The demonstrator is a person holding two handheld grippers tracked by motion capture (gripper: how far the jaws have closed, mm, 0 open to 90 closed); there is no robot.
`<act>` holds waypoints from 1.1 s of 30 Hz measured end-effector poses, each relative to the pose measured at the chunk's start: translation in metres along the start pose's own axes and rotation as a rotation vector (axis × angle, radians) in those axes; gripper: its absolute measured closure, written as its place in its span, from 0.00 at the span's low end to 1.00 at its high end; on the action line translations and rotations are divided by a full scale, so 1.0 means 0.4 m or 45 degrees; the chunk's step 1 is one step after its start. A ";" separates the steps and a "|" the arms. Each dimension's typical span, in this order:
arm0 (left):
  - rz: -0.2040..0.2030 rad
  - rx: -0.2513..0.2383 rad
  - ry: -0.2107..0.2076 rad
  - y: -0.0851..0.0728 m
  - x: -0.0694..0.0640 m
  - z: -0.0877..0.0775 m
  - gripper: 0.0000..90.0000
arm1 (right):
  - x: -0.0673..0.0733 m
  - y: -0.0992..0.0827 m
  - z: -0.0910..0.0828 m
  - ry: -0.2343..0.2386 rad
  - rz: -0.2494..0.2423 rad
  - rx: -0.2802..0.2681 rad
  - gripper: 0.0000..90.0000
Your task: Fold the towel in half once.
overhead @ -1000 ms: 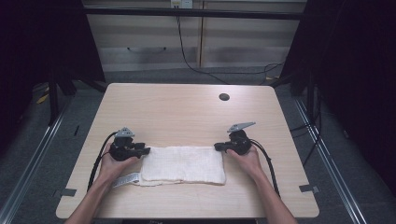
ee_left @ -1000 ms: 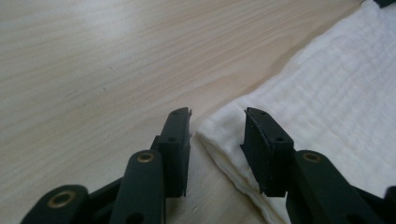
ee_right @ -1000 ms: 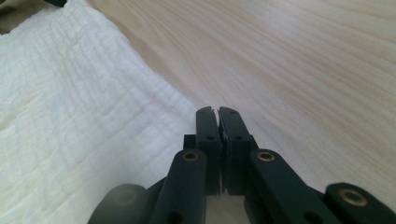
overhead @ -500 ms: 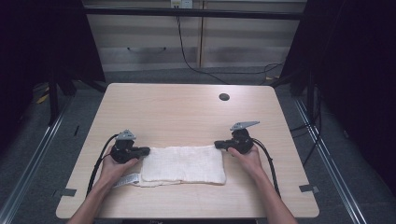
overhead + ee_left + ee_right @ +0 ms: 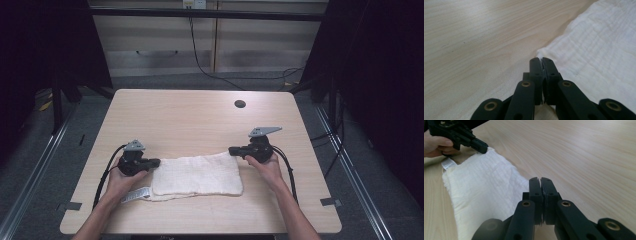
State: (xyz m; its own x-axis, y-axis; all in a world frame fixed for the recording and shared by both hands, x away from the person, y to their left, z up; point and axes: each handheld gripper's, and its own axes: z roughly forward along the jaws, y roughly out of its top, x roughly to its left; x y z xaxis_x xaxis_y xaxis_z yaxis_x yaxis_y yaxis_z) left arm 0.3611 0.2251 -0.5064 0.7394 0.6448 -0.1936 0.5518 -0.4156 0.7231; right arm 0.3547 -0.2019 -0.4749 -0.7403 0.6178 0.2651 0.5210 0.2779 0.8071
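As tools (image 5: 155, 162) (image 5: 234, 150) pinch, towel (image 5: 197, 176) between

This looks like a lab recording bay rather than a home: a bare wooden table (image 5: 200, 125) with a cable hole (image 5: 240, 104) stands on grey floor, black curtains (image 5: 385, 75) left and right, cables (image 5: 200, 55) trailing down the far panelled wall (image 5: 150, 45).
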 end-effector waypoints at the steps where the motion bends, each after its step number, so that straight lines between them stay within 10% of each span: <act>1: -0.004 -0.001 0.002 0.000 0.001 0.000 0.97 | 0.005 0.002 -0.002 0.006 -0.010 0.000 0.98; 12: -0.011 0.003 0.031 0.001 -0.007 0.000 0.97 | 0.077 0.008 -0.018 0.081 -0.105 -0.008 0.98; 33: -0.012 0.012 0.079 0.004 -0.018 0.001 0.97 | 0.168 -0.090 -0.034 0.183 -0.206 0.207 0.98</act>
State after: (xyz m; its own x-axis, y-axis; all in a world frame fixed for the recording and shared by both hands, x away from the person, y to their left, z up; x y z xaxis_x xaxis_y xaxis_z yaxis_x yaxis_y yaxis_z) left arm 0.3567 0.2197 -0.5042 0.7093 0.6869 -0.1586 0.5620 -0.4152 0.7154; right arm 0.2803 -0.1802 -0.4791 -0.8661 0.4481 0.2216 0.4442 0.4862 0.7525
